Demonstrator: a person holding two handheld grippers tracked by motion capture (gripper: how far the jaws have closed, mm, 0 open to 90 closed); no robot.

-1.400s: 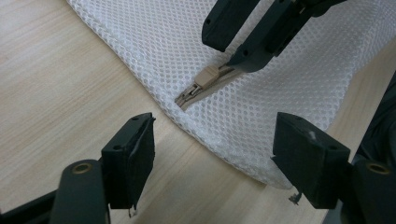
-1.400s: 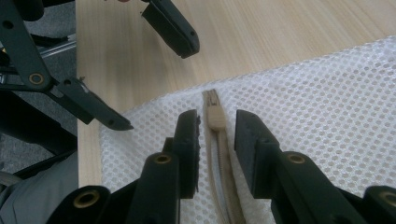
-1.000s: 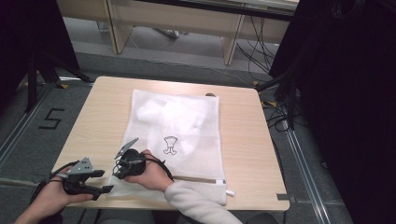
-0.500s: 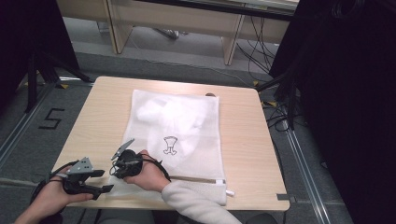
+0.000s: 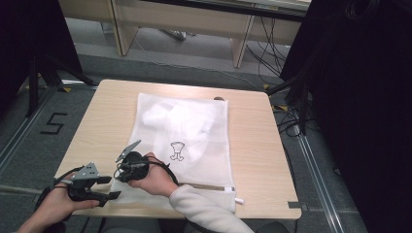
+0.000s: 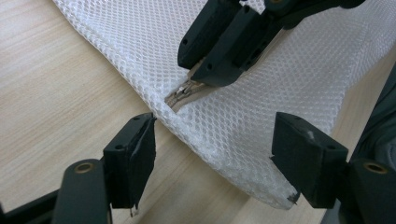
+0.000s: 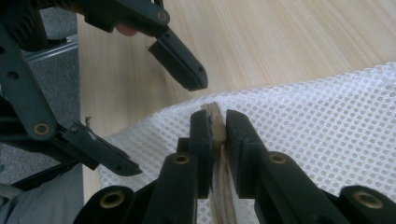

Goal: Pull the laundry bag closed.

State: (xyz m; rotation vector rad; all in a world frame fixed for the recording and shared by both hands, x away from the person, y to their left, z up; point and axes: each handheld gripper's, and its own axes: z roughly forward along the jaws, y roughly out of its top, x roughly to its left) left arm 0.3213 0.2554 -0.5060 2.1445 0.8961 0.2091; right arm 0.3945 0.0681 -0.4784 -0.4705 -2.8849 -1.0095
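Note:
A white mesh laundry bag [image 5: 194, 145] lies flat on the wooden table [image 5: 252, 145], with a white garment inside and a small dark logo on it. Its beige zipper [image 7: 219, 196] runs along the near edge. My right gripper [image 7: 215, 122] is shut on the zipper pull [image 6: 187, 89] near the bag's near-left corner, and the hand holding it crosses over the bag [image 5: 121, 170]. My left gripper [image 6: 215, 149] is open, its jaws on either side of that corner of the bag [image 6: 261, 186] without touching it. In the high view the left gripper [image 5: 111, 187] is at the table's near-left edge.
The table's near edge runs just below both hands. A white tab [image 5: 238, 200] sticks out at the bag's near-right corner. Bare wood [image 5: 107, 121] lies left of the bag. Cables [image 5: 286, 116] and dark curtains stand off the table's right side.
My right gripper has edged slightly left along the bag's near edge. The left gripper has stayed where it was.

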